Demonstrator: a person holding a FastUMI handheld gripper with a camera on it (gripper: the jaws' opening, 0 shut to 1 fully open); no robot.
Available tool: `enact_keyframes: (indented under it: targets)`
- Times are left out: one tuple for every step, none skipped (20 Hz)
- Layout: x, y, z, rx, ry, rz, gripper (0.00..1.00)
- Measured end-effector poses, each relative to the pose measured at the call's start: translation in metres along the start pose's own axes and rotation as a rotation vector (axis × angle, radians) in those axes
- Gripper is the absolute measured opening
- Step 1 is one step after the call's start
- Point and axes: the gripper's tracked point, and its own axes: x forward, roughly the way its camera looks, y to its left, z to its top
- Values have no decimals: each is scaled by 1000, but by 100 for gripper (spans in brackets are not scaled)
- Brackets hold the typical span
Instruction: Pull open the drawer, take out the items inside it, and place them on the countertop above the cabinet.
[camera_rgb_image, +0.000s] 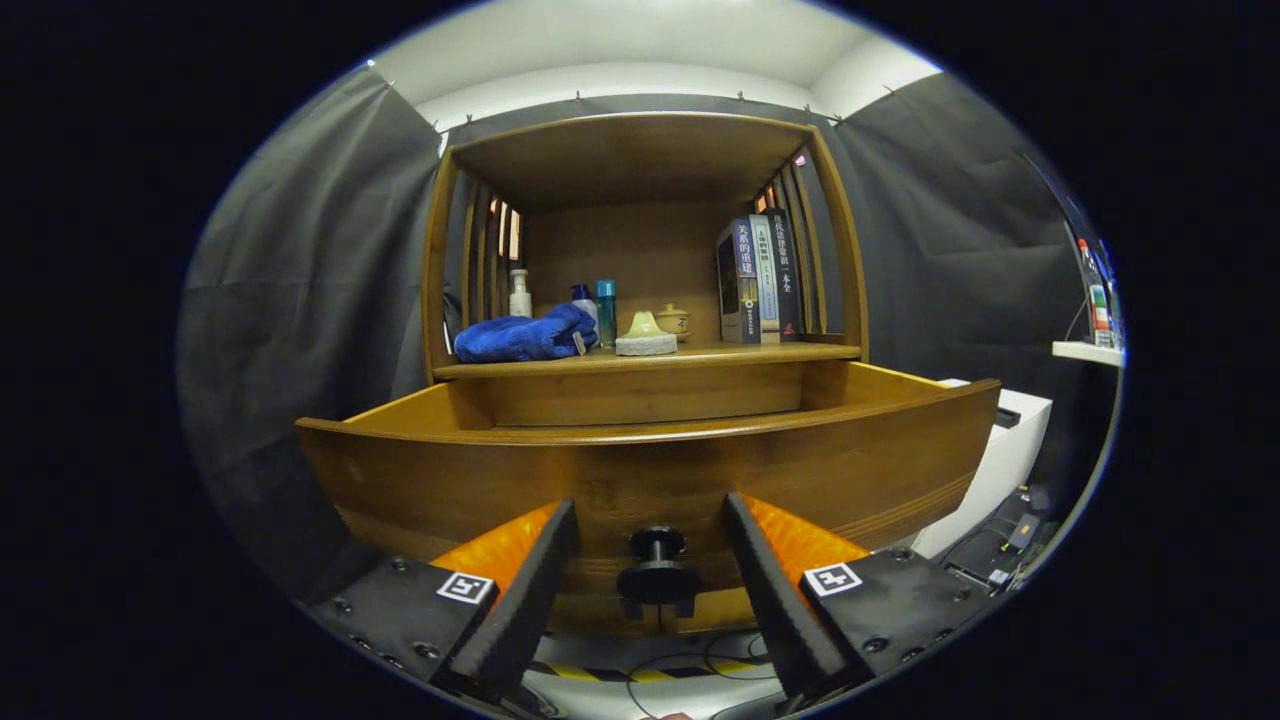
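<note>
Brown wooden drawer (650, 470) stands pulled out below the table (650, 357); its black round knob (657, 575) sits between the hand-held gripper's (650, 525) spread fingers, untouched. Above, a blue cloth (525, 337) lies on the table.

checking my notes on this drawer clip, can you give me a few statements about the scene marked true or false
1. The drawer is pulled out from the cabinet. True.
2. The gripper is shut on the drawer knob. False: the fingers stand open, with the knob between them and untouched.
3. A blue cloth lies on the countertop. True.
4. The books lie flat in a pile. False: they stand upright at the countertop's right end.
5. The cloth sits inside the drawer. False: it is on the countertop, beside small bottles.
</note>
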Motion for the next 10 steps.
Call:
enact_keyframes:
  targets:
    - [0,0,-2,-13,1,-1,97]
    - [0,0,-2,-21,-2,-2,97]
    - [0,0,-2,-22,-4,-1,98]
    - [1,1,-2,-19,-3,-1,98]
    - [0,1,-1,-13,-3,-1,98]
    - [1,1,-1,-9,4,-1,98]
    - [2,2,0,-8,9,-2,98]
    - [2,1,1,-10,17,-3,99]
    - [5,1,1,-7,24,-2,99]
    - [8,0,2,-5,30,-3,99]
